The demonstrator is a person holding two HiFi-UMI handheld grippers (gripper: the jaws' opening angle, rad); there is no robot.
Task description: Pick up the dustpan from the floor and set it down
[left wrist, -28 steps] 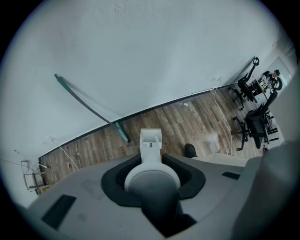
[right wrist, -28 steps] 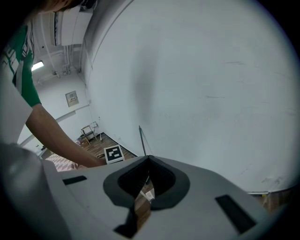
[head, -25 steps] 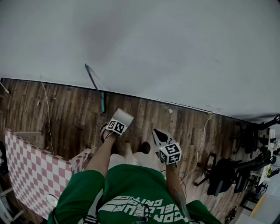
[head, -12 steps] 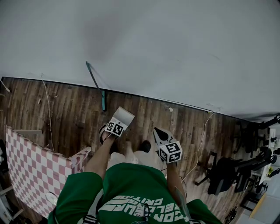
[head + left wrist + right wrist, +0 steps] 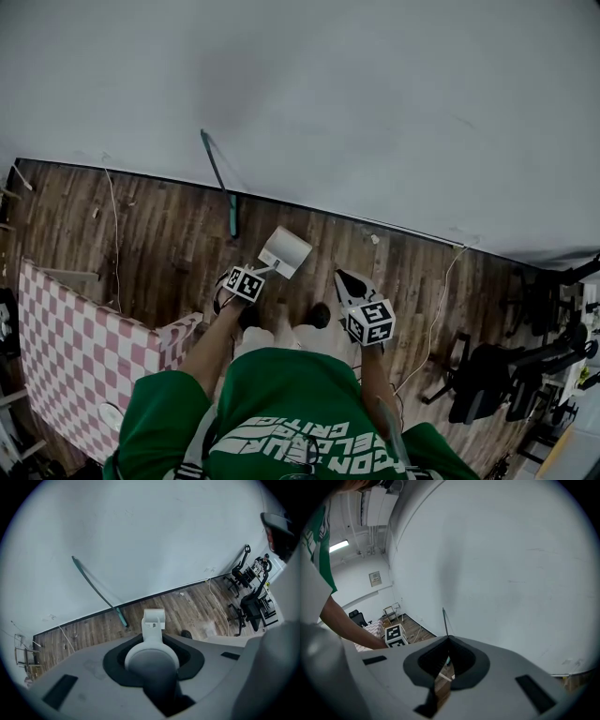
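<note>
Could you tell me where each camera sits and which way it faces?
Head view: on the head, steeply down at the floor; shirt, arms, left tool, right tool.
Left tool view: on that tool, along jaws gripping the dustpan, toward the floor.
Right tool view: on that tool, toward the wall; a forearm shows.
All share the leaning pole.

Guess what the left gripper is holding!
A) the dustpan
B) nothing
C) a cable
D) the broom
A: the left gripper has its jaws closed around the handle of the dustpan, while the broom leans against the wall by itself.
</note>
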